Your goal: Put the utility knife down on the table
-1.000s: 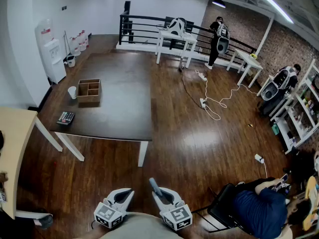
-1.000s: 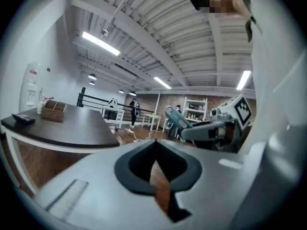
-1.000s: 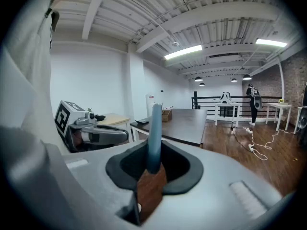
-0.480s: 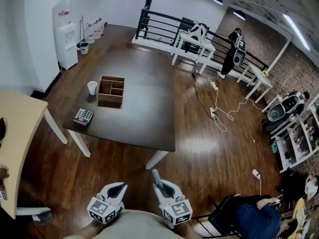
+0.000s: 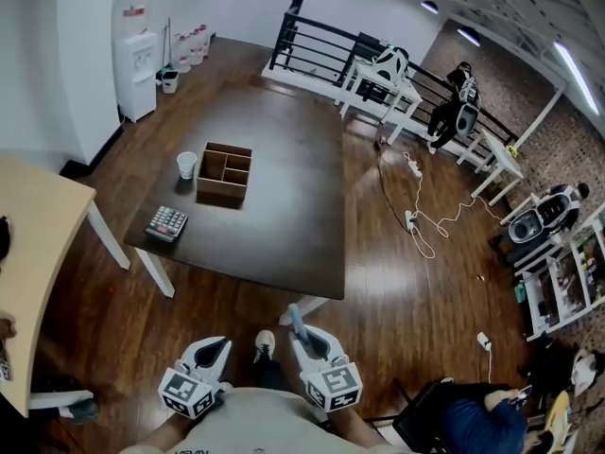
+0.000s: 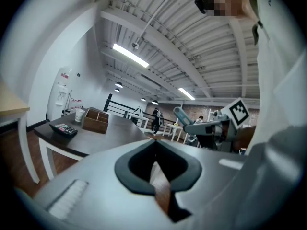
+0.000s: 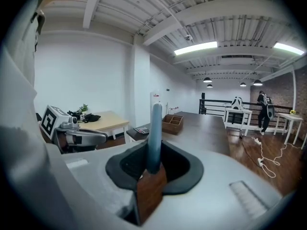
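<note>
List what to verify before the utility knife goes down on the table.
1. Grip: the slim blue-grey utility knife stands upright, clamped between the jaws of the right gripper. Ok.
2. Blade retracted: cannot tell.
3. Right gripper over the dark brown rectangular table: it is short of the near edge, above the floor. Not ok.
4. Landing spot: the table's near right part shows bare top. Ok.
5. Clutter: the divided wooden box, white paper cup and dark calculator sit on the table's left side. Ok.
6. Left gripper: jaws together, nothing held. Ok.
</note>
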Demonstrator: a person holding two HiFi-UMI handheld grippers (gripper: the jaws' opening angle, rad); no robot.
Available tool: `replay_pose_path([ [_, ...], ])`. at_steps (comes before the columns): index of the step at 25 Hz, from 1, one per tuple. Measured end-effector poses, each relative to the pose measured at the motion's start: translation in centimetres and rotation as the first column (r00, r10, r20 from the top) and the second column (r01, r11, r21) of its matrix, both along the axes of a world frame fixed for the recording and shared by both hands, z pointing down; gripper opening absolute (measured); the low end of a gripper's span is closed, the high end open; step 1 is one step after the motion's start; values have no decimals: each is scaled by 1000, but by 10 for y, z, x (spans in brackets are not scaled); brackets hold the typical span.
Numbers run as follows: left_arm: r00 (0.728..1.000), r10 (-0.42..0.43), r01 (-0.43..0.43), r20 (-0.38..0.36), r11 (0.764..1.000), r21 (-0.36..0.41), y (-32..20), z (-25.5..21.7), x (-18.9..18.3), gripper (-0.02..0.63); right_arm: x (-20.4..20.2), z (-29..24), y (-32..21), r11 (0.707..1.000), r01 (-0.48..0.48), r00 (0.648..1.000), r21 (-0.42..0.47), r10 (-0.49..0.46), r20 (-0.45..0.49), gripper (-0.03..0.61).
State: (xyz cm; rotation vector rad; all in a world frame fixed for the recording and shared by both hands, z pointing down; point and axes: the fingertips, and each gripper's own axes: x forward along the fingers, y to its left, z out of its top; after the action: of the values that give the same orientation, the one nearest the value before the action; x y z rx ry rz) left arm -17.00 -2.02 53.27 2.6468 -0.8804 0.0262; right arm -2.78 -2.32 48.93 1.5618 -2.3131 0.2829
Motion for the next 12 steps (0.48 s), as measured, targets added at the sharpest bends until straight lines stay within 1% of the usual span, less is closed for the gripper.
replay_pose_path([
  [3,1000,-23,23,21,1000,-13,-19,7,0,2,7,14,-25,1000,5,1000,-22,-5,16,71],
  [8,995,-69,72,69,997,-41,-64,12,5,2,24,32,-79,998,23,999,-55,-20,39,71],
  [12,991,-51,58,126,997,-51,-110,14,33,2,44,50,-134,995,39,999,-91,-36,38,71],
])
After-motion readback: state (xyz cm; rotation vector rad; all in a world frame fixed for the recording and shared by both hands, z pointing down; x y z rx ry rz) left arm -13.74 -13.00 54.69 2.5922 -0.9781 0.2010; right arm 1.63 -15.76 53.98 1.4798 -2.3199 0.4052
